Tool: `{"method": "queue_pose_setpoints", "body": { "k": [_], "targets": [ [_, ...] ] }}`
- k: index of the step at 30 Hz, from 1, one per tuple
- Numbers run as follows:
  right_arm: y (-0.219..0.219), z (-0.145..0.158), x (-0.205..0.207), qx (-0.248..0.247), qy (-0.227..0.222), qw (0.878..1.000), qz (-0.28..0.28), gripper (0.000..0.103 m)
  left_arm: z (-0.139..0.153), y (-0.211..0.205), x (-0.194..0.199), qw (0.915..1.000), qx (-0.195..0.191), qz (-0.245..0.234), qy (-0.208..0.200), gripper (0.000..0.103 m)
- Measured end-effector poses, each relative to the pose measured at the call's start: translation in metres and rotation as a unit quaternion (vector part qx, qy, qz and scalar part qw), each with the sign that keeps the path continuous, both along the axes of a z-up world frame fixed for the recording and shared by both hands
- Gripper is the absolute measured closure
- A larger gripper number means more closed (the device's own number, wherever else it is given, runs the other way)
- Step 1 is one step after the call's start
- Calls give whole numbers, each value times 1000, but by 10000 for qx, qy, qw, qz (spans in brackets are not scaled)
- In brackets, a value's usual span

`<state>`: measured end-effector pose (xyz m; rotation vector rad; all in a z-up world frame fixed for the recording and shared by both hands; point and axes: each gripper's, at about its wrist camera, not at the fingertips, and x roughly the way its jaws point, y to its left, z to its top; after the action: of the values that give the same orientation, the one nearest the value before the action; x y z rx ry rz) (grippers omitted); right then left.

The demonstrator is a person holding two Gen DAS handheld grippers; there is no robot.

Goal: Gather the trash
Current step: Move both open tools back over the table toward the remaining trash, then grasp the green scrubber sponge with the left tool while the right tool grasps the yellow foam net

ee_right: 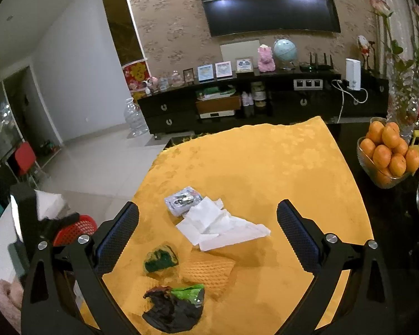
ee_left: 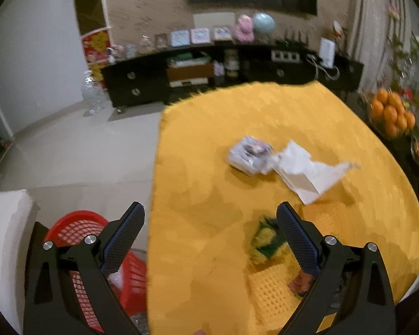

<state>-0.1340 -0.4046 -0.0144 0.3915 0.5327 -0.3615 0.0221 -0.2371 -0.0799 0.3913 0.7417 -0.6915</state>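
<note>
Both grippers, left (ee_left: 211,233) and right (ee_right: 208,231), hover spread and empty. Trash lies mid-frame on the yellow cloth (ee_right: 265,162): tissue (ee_right: 220,227), wrapper (ee_right: 183,200), sponge (ee_right: 160,258), black bag (ee_right: 171,310). Best to pinch one piece low at its centre, then carry it to the red basket (ee_left: 81,227) at lower left.

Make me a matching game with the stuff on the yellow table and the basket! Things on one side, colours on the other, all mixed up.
Things:
1. basket
2. crumpled tissue
3. scrunched bag nearest the camera
4. fruit in the glass bowl

Colours:
A. white
B. orange
C. red
D. black

Pairs: 1-C, 2-A, 3-D, 4-B
</note>
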Motion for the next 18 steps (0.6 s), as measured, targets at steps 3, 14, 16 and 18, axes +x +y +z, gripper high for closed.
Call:
{"method": "queue_pose_setpoints", "body": {
  "k": [3,14,16,18],
  "targets": [
    [-3,0,-4,45,6,10000,-28,7,-16,-15,-3,9994,210,-196,167,11],
    [-9,-3,-8,126,27,9999,-62,7,-67,-45,-4,9930,783,-524,709,12],
    [-11,-4,-9,151,36,9999,-74,7,-71,-47,-5,9925,837,-562,686,18],
    [-13,-4,-10,176,36,9998,-90,7,-77,-51,-6,9909,874,-681,765,31]
  ]
}}
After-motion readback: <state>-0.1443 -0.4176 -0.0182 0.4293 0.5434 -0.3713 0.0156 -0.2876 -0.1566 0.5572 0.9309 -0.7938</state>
